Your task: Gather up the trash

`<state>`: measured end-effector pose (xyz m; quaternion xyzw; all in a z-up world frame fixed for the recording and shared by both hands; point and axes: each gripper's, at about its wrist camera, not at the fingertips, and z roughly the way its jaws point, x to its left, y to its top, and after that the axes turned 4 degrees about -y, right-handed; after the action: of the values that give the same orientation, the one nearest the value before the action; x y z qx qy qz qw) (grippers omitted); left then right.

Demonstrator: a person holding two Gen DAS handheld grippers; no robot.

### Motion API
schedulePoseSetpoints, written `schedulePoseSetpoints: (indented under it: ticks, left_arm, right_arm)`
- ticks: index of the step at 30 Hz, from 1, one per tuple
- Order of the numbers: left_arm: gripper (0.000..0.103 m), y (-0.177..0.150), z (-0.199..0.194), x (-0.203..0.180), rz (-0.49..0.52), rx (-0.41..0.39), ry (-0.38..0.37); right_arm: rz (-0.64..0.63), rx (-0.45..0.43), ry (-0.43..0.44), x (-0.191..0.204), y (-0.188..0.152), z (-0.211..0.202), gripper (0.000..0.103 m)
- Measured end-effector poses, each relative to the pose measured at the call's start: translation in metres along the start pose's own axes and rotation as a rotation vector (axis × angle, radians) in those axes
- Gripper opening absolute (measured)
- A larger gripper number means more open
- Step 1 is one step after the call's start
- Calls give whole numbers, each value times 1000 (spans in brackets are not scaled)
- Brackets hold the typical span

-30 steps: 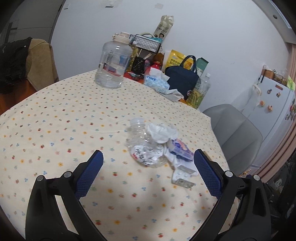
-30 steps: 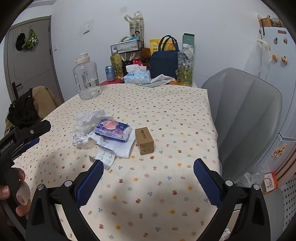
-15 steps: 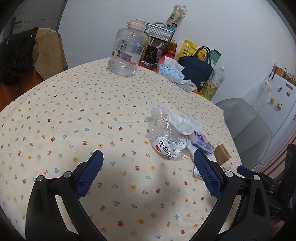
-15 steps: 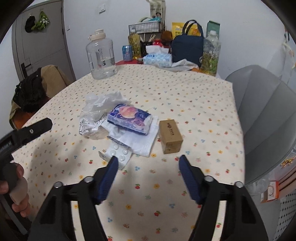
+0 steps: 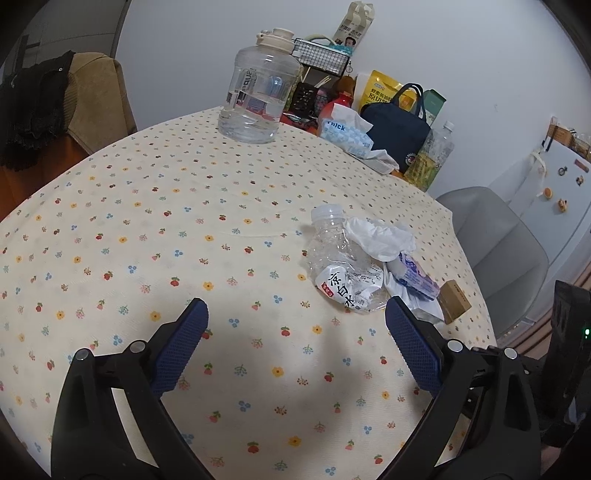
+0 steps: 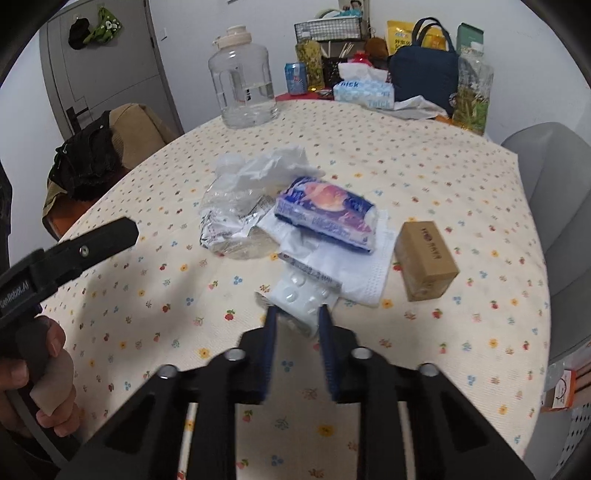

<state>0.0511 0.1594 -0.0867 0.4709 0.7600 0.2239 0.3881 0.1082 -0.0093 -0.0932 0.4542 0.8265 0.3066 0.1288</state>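
Note:
A heap of trash lies on the flowered tablecloth [image 5: 155, 229]: a crushed clear bottle [image 5: 341, 266] [image 6: 232, 210], a crumpled white tissue [image 5: 380, 238] [image 6: 273, 166], a purple tissue packet [image 6: 325, 214] [image 5: 415, 275], a white napkin [image 6: 351, 266], a white pill blister pack [image 6: 301, 295] and a small brown box [image 6: 424, 260] [image 5: 454, 301]. My right gripper [image 6: 295, 312] has its jaws closed around the near end of the blister pack. My left gripper [image 5: 293, 317] is open and empty, above the cloth just left of the heap.
At the table's far side stand a large clear water jug [image 5: 258, 85], a tissue box [image 6: 364, 94], a navy bag [image 6: 424, 72], a wire basket [image 6: 330, 27] and bottles [image 6: 472, 92]. A grey chair [image 6: 554, 177] is right of the table, a brown chair with dark clothes [image 5: 48, 107] left.
My right gripper moved forward and down to the blister pack and its jaws closed from wide open onto it. My left gripper drew back and left, staying open.

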Motion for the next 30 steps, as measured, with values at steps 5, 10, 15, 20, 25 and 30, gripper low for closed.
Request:
schedulePoseSetpoints:
  ticks: [5, 10, 15, 20, 25, 30]
  left_arm:
    - [92, 7, 22, -1, 1, 50, -17]
    - [88, 12, 44, -5, -8, 81, -24]
    - [80, 16, 62, -9, -19, 106, -26]
    - [76, 20, 75, -17, -6, 117, -28]
    - [56, 23, 84, -23, 15, 134, -40]
    - [38, 20, 78, -23, 9, 133, -64]
  right_arm:
    - [-44, -20, 26, 9, -4, -11, 5]
    - [-22, -39, 28, 1, -7, -27, 5]
    - [3, -62, 26, -7, -11, -40, 5]
    - [27, -77, 25, -13, -13, -47, 5]
    - [38, -86, 23, -17, -16, -53, 5]
    - [51, -84, 20, -20, -19, -53, 5]
